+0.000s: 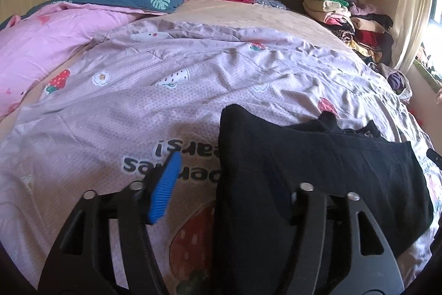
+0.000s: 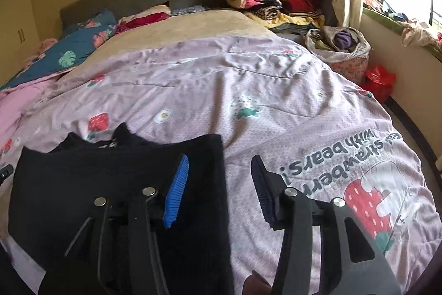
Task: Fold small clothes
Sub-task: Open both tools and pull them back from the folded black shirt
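Both tools, left (image 1: 221, 184) and right (image 2: 221, 192), stand apart, gripping nothing, over a soft, limp, light black garment (image 2: 116, 179) on the bed (image 2: 248, 90), best pinched at its corners.

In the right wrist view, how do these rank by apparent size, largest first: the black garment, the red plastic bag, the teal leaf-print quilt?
1. black garment, though it lies nearest the camera, which enlarges it.
2. teal leaf-print quilt, far off and partly hidden.
3. red plastic bag, clearly smallest.
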The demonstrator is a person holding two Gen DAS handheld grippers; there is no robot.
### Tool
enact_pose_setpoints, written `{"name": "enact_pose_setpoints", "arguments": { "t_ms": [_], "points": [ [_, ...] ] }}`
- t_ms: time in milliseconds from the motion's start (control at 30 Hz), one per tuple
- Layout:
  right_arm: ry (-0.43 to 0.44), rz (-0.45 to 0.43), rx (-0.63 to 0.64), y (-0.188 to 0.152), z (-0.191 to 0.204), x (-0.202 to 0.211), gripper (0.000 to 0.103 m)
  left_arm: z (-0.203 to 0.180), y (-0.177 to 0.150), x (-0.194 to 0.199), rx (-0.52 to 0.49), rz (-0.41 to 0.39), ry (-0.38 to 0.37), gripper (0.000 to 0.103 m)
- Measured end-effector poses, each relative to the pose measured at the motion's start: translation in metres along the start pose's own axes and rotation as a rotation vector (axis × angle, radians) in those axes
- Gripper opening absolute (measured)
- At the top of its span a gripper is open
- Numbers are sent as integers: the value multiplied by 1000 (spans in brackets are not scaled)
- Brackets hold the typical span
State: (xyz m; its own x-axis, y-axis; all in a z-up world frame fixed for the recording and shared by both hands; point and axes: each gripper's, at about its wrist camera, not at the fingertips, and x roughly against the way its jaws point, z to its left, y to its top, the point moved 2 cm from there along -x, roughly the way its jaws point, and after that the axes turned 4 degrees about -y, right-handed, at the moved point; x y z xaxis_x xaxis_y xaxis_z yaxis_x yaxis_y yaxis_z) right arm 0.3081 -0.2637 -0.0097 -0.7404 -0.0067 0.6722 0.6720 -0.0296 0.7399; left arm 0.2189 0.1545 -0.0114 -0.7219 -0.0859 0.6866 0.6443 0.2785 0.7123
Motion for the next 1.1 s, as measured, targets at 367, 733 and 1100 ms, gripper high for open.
{"name": "enact_pose_setpoints", "arguments": {
  "t_ms": [367,733,1100],
  "points": [
    [74,45,69,-40,29,34,61,-7,-32,20,-17,53,-26,75],
    [42,159,88,-92,30,34,66,-2,-67,24,-33,124,-12,78],
    [46,123,64,-109,31,61,74,16,-85,43,-5,129,-9,79]
  ]
}}
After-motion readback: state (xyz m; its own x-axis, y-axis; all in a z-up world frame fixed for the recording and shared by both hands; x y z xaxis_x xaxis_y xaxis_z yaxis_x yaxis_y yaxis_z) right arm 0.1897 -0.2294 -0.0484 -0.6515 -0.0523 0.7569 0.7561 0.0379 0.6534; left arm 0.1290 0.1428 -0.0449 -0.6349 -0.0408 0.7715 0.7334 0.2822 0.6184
